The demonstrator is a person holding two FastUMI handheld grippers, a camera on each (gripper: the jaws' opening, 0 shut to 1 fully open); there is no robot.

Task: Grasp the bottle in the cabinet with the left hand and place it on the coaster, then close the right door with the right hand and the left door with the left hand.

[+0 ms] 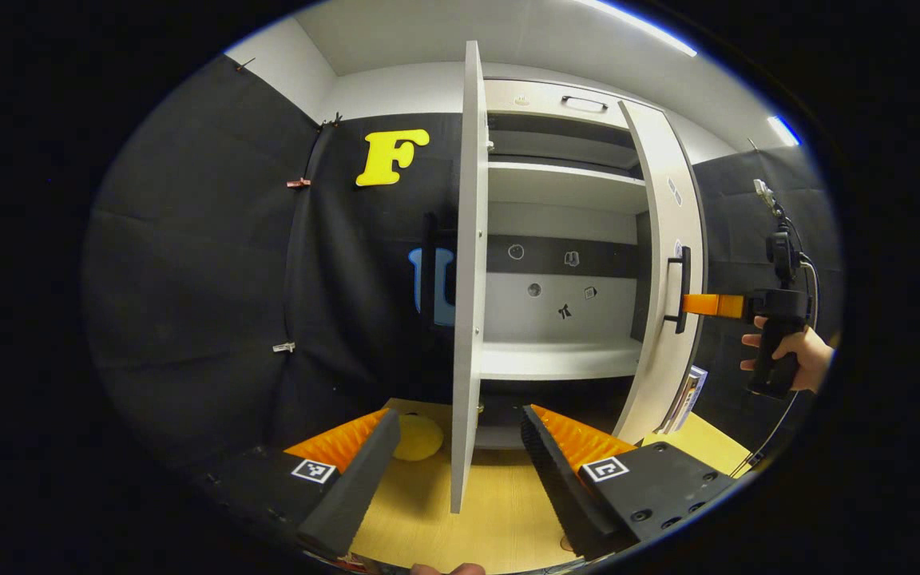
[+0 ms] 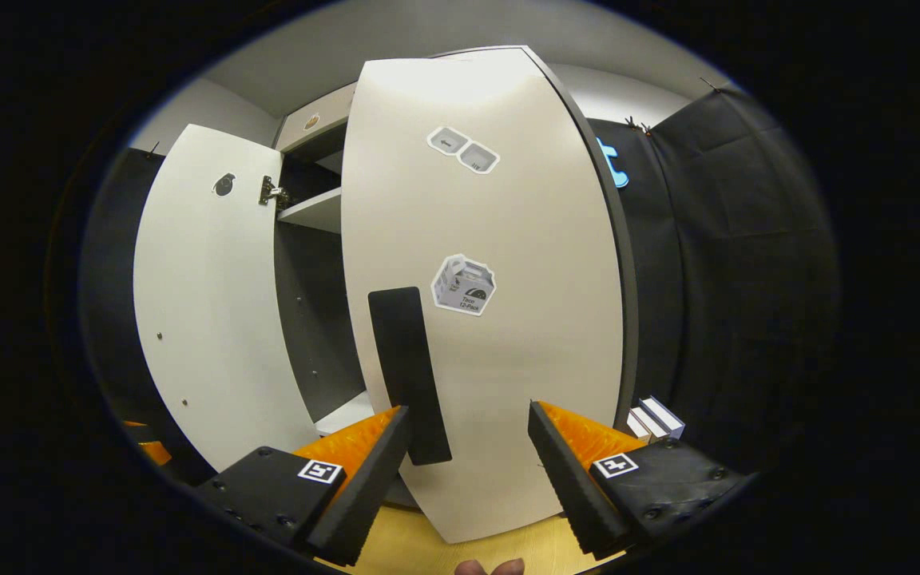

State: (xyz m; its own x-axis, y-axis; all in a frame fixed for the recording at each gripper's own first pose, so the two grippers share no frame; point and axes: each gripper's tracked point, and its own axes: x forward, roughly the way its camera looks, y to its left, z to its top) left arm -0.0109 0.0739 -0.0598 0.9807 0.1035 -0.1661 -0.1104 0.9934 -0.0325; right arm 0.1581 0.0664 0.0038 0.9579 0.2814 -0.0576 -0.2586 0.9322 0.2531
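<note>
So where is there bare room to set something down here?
The lower cabinet shelf lies bare between the left door and right door; the shelf above too. The wooden tabletop is free right of the yellow coaster. Crowded: books behind the right door.

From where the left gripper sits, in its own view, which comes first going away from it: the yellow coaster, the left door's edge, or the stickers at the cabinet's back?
1. Left door: its bottom edge hangs between the left gripper fingers, nearest.
2. Yellow coaster: on the table, just beyond the left-hand finger, close behind the door.
3. Stickers: on the back panel of the cabinet, farthest.
</note>
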